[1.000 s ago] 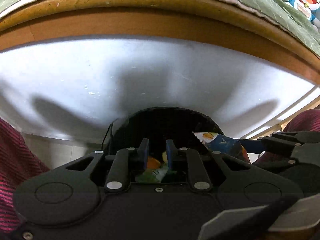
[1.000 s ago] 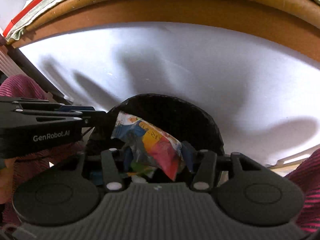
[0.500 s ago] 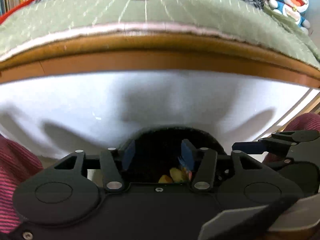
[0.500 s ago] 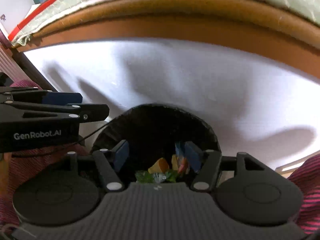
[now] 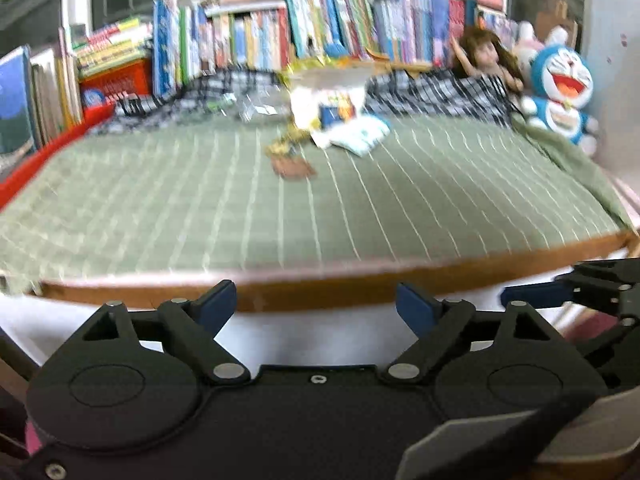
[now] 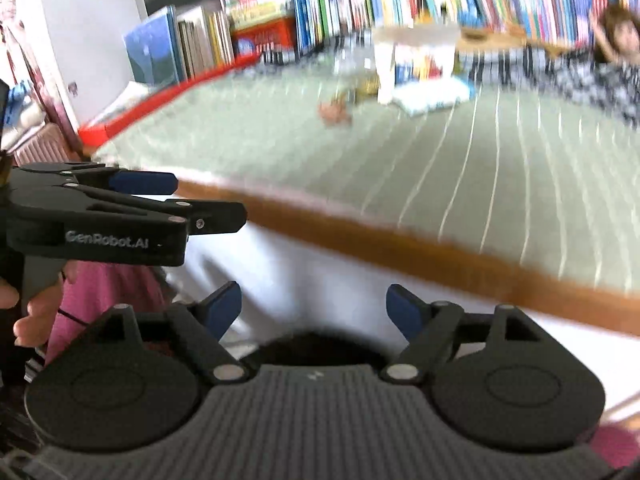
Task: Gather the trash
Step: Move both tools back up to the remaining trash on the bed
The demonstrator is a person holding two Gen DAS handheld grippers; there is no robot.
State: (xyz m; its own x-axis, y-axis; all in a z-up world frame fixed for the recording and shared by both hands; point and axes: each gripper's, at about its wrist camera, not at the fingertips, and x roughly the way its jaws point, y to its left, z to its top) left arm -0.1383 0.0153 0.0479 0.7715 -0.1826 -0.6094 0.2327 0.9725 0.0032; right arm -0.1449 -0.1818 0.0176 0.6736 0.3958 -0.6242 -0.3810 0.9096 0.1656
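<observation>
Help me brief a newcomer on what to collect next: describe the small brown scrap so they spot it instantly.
On the green striped bed cover, look midway towards the bookshelf. The small brown crumpled scrap lies nearest you, ahead of the white packet; it alone is plain brown and flat.

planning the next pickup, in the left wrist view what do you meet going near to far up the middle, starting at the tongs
left tongs, opening and empty → wooden bed edge → green striped cover → brown scrap → white packet → row of books
</observation>
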